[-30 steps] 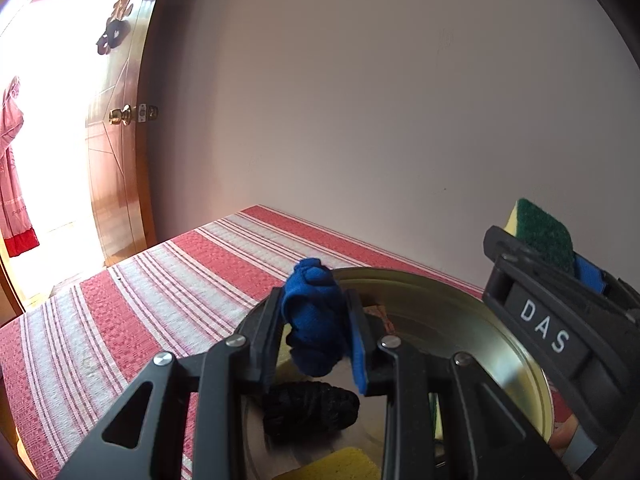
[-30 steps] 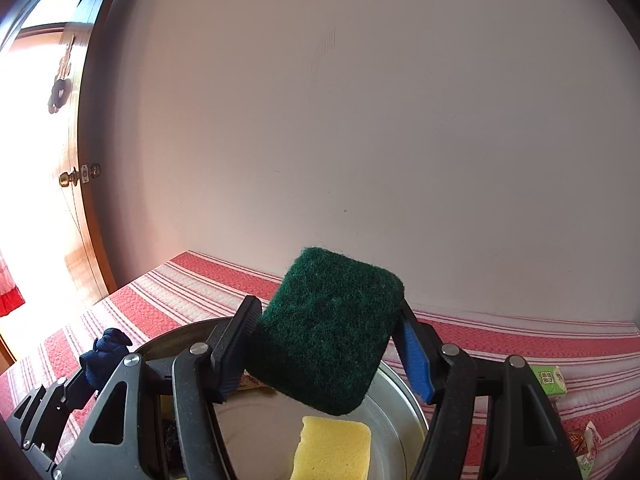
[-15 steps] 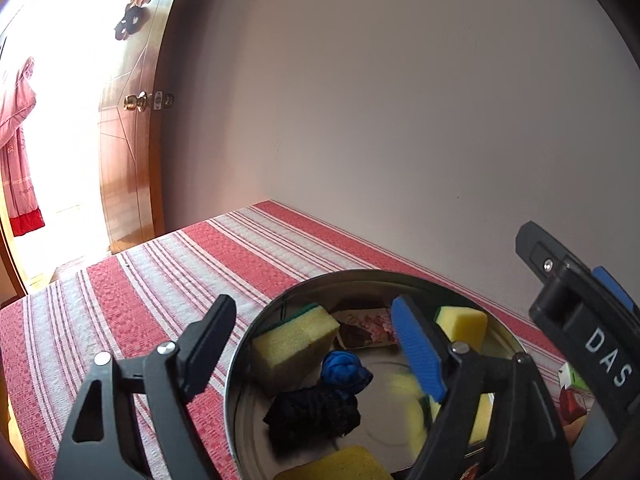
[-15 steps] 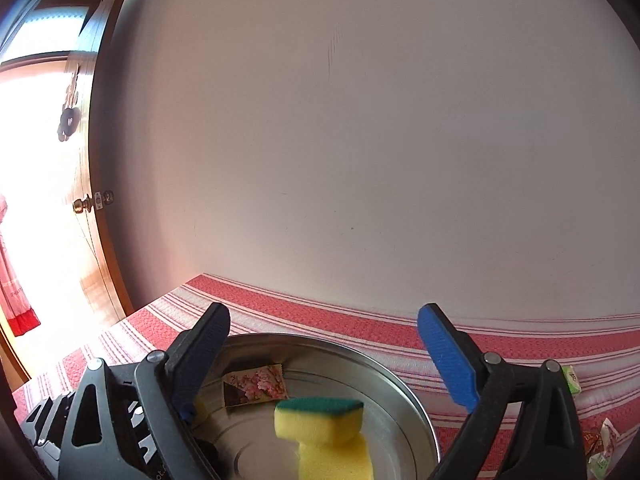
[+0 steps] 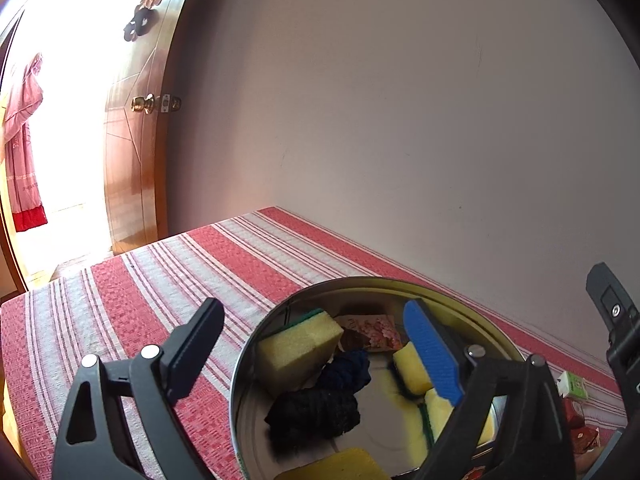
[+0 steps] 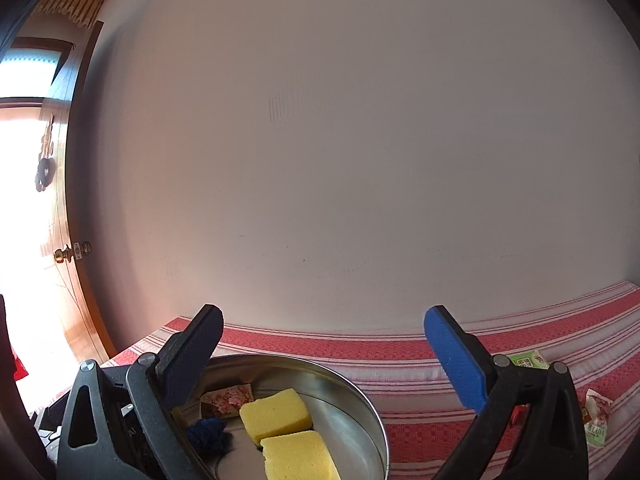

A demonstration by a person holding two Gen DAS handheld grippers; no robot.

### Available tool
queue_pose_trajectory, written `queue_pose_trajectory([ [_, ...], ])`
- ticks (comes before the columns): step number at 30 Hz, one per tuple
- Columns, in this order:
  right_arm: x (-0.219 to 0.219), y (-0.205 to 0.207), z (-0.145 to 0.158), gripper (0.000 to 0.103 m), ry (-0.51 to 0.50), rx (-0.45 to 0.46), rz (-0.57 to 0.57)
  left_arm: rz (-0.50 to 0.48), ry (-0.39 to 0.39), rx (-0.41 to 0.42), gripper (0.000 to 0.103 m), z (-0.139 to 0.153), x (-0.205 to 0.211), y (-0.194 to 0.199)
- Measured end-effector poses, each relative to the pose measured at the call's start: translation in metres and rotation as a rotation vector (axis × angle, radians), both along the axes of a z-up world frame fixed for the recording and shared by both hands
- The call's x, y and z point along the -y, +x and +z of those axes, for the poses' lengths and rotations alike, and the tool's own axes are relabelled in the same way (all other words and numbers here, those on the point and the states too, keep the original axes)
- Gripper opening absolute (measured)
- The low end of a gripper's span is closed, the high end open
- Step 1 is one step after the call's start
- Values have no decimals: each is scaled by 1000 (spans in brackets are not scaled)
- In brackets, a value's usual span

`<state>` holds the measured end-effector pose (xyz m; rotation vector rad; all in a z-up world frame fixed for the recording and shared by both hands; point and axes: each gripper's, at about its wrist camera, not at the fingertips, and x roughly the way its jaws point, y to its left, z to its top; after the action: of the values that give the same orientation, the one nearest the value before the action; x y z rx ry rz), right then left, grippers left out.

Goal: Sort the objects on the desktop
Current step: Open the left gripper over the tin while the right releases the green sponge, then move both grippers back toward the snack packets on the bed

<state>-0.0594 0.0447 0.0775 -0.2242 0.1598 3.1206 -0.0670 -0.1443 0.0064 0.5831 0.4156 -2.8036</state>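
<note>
holding my left tongs (image 5: 312,344) over the bowl (image 5: 472,304), still spreading, nothing between them, i saw packets (image 6: 596,416) beside my right tongs' (image 6: 320,344) blue finger, wide apart, empty, nearer.

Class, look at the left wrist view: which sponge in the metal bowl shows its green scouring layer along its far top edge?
The sponge at the bowl's left side, leaning against the wall beside the floral packet; the other sponges show green lower down or none.

A plain pale wall (image 5: 400,120) stood behind. A brown wooden door (image 5: 136,152) was open, and bright light (image 5: 68,100) came in.
</note>
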Motion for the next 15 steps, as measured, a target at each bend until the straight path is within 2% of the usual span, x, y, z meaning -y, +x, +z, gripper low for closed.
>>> queue_pose_trajectory([
  [5, -9, 16, -6, 102, 68, 2, -71, 8, 0, -7, 93, -1, 2, 1],
  [11, -39, 55, -17, 102, 46, -153, -188, 26, -24, -44, 93, 1, -2, 7],
  [15, -58, 60, -23, 102, 35, -97, -213, 36, -36, -84, 93, 3, -5, 14],
])
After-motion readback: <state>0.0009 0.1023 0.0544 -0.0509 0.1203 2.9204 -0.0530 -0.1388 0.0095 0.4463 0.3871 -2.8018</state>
